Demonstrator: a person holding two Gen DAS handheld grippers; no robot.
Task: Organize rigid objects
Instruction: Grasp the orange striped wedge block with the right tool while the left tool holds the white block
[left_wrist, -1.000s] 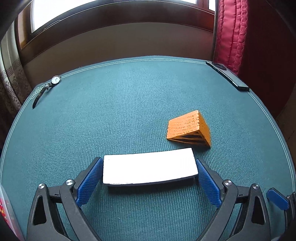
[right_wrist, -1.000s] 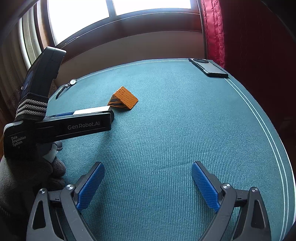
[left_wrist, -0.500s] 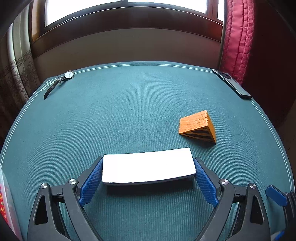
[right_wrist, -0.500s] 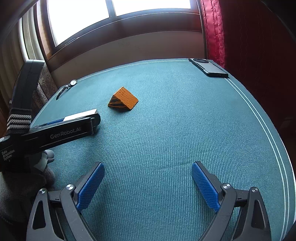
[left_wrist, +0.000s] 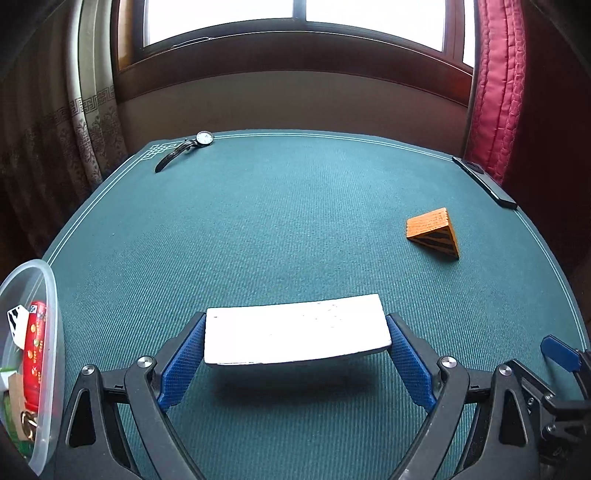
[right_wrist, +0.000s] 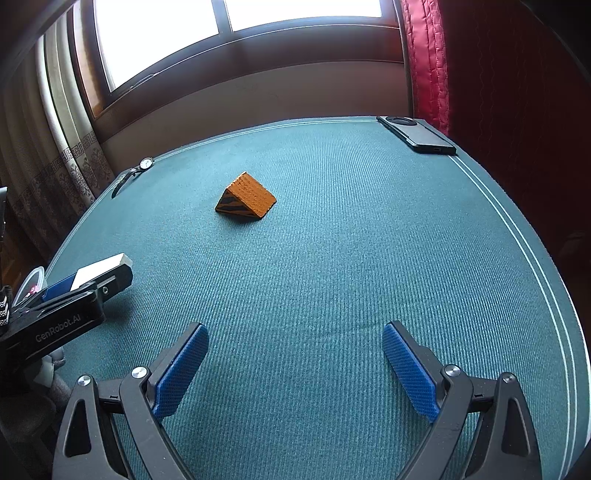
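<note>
My left gripper (left_wrist: 295, 338) is shut on a flat white block (left_wrist: 297, 334), held by its two ends a little above the green table with its shadow below. In the right wrist view the same white block (right_wrist: 101, 267) shows at the far left in the left gripper (right_wrist: 88, 291). An orange wedge with black stripes (left_wrist: 434, 236) lies on the cloth to the right; the orange wedge (right_wrist: 245, 199) sits ahead of my right gripper (right_wrist: 295, 363), which hangs open over bare cloth with nothing between its blue pads.
A clear plastic tub (left_wrist: 35, 354) with a red packet and other items stands at the left table edge. A wristwatch (left_wrist: 184, 147) lies at the far left corner and a black phone (right_wrist: 417, 134) at the far right. A red curtain (left_wrist: 495, 92) hangs beyond the table.
The left gripper has carried the white block leftward and higher; the wedge now sits further right in its view and the plastic tub has come into sight. The right gripper has stayed still.
</note>
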